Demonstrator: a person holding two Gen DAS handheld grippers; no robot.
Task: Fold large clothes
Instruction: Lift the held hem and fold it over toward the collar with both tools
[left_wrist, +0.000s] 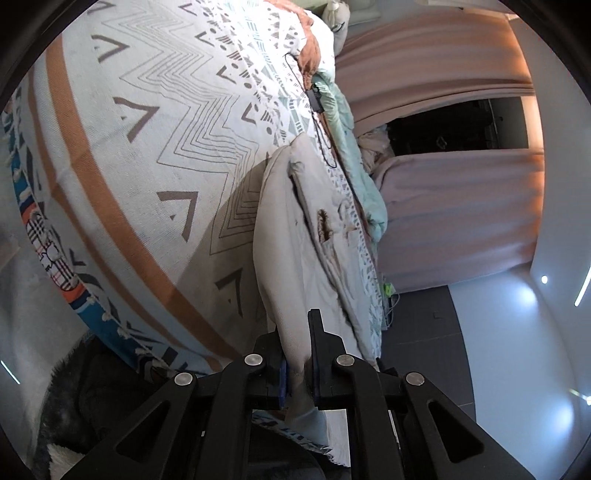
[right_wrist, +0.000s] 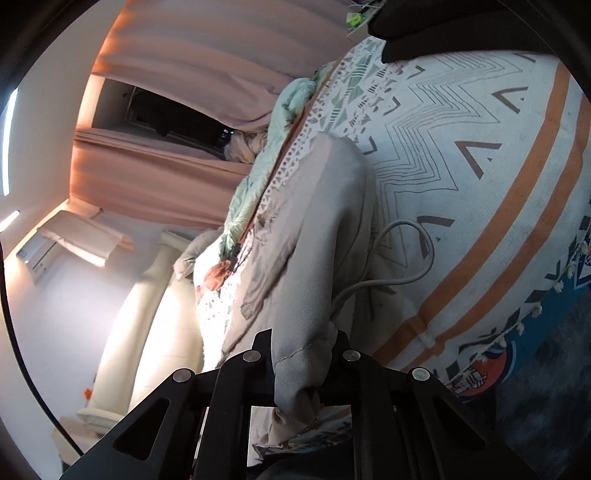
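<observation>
Gripping 1 edge each, the left gripper (left_wrist: 297, 354) and right gripper (right_wrist: 301, 354) have their jaws clamped on the beige garment (left_wrist: 291, 236), which trails onto the patterned bed cover (left_wrist: 147, 122); folding looks barely started, with no finished fold visible.

Left hand-held gripper (left_wrist: 298, 354) clamped on grey garment (left_wrist: 291, 236) over patterned bedspread (left_wrist: 155, 147).

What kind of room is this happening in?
Most likely a bedroom. A patterned bedspread covers a wide bed, long pink curtains hang beside a dark window, and a grey garment is held over the bed.
</observation>
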